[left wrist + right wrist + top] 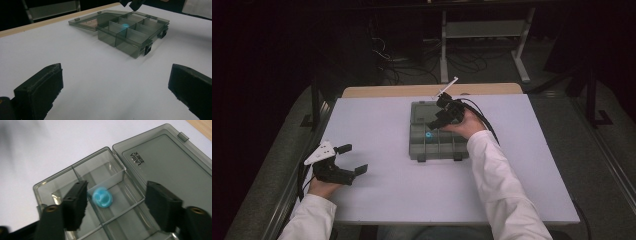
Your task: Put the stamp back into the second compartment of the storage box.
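1. Risk, wall strike: the right gripper [115,205] hangs over the compartment box [439,150] with jaws spread wider than one cell. If lowered as is, a jaw will likely land on a divider [107,182], not the floor, and shove the light box across the counter [377,200].
2. Risk, slip: the blue bead [102,198] looks rounded and smooth. A pinch off-centre could squirt it into a neighbouring cell or out of the box.
3. Risk, lid: the lid [170,167] lies folded flat behind the tray, approx. level w/ the counter. A sideways bump could swing it or tip the tray.
4. Right gripper state: open wide, holding nothing; bead sits between the jaws in view, below them.
5. Left gripper [351,159] state: open wide, empty, near the counter's left front edge, well apart from the box, so nothing steadies the box.
6. Container: smoky transparent box, lid open, several cells. Bead lies in a cell on the left side, near the hinge end. Other visible cells look empty.
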Demonstrator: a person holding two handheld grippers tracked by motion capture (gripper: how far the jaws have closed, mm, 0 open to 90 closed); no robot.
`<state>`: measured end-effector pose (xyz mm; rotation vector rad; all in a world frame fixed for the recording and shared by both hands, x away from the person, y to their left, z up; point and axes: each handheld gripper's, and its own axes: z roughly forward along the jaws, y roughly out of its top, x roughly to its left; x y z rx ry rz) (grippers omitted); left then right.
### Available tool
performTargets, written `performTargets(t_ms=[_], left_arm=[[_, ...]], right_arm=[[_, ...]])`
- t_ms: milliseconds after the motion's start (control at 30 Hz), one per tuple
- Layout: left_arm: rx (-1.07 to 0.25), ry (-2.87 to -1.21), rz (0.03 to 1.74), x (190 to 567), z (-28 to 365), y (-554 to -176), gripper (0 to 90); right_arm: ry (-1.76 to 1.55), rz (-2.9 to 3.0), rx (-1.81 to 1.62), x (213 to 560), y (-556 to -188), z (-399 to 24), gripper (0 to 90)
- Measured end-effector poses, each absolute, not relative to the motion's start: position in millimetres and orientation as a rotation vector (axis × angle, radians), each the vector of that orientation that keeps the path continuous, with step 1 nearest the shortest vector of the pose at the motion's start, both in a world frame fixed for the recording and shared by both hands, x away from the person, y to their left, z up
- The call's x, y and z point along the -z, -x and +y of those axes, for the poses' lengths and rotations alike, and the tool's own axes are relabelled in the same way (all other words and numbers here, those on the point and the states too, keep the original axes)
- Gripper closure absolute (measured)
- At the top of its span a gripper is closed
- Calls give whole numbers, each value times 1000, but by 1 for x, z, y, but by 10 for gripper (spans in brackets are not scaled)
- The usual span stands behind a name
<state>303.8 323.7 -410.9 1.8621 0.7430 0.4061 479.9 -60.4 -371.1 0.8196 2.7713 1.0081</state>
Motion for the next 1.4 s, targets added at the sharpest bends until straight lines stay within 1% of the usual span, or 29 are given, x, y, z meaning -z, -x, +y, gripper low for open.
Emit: performTargets(t_ms=[33,67,233,267,367,400,967,1100,1400], left_arm=[[-407,-1863,744,411,324,-303,0],[-408,-1855,745,411,323,-303,0],[-411,-1860,744,411,323,-303,0],[-413,-1863,743,410,323,-303,0],[-411,-1856,748,410,323,-303,0],[-411,-1859,746,410,324,-303,0],[-414,-1860,746,410,323,-303,0],[-415,-1862,747,411,323,-303,0],[-415,-1860,747,410,323,-303,0]], right_arm=[[-826,2757,-1015,370,-477,-62,237],[-826,2757,-1015,370,-477,-62,237],[-887,2692,-1037,366,-470,-66,89],[-887,2692,-1037,366,-470,-66,89],[-895,2680,-1039,365,-468,-69,16],[-935,2676,-1062,364,-467,-69,7],[-997,2577,-1155,352,-447,-106,0],[-969,2541,-1203,351,-441,-114,0],[-979,2524,-1236,352,-429,-125,0]])
